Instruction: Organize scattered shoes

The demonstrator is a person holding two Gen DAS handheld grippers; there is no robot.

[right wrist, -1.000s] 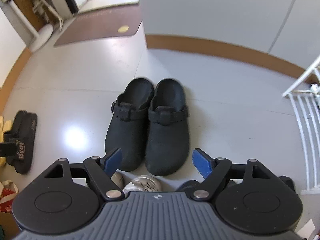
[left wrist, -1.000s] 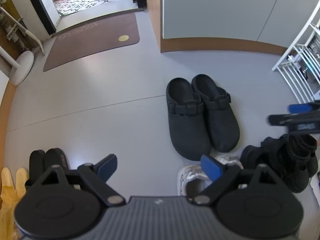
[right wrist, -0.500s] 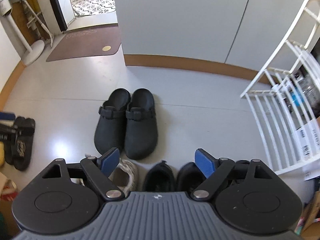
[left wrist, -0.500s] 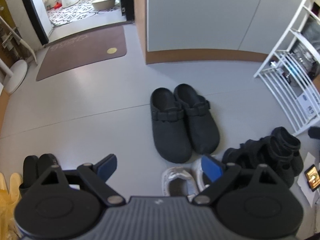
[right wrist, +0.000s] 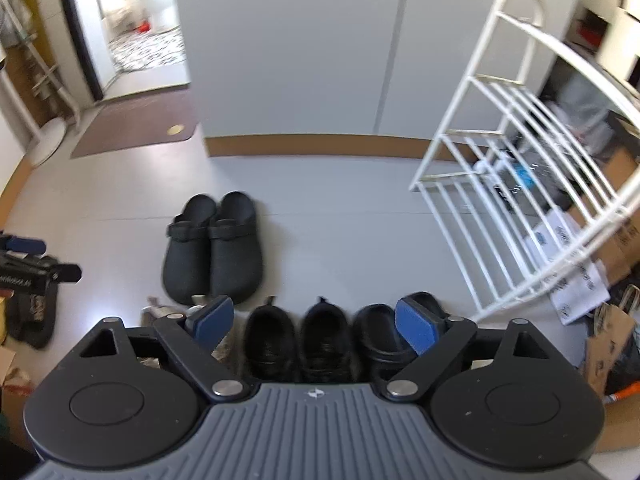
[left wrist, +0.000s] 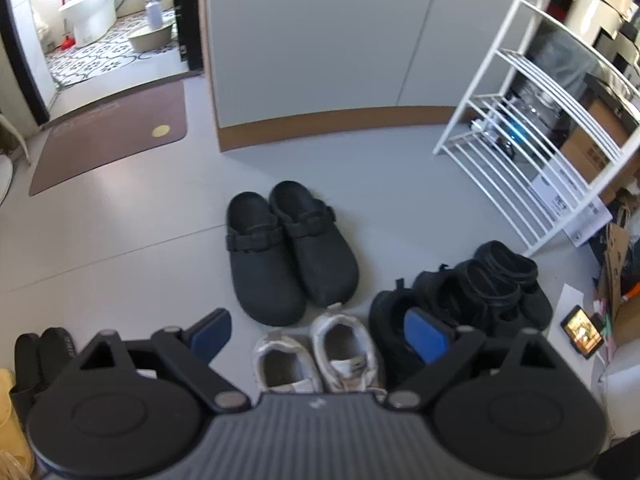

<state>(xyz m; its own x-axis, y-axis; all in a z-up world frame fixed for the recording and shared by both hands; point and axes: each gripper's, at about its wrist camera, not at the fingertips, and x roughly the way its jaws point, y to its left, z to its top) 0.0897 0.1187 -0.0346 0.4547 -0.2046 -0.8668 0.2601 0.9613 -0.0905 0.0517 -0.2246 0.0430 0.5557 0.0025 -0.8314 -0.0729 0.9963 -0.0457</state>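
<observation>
Both claws, left gripper [left wrist: 318, 330] and right gripper [right wrist: 316, 320], are held wide, empty, since raised; black clogs [left wrist: 288, 252], centre frame, probably already paired.

Clogs [left wrist: 290, 246] paired side by side mid-floor; sneakers [left wrist: 316, 354] just nearer; two more pairs [right wrist: 348, 338] in a row to their right; rack [left wrist: 532, 140] far right; mat [left wrist: 108, 136] far left.

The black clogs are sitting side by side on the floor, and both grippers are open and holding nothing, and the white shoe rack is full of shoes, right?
Not quite: the white shoe rack holds no shoes, as the left wrist view shows. The black clogs do sit side by side, and the left gripper and right gripper are open, holding nothing.
</observation>
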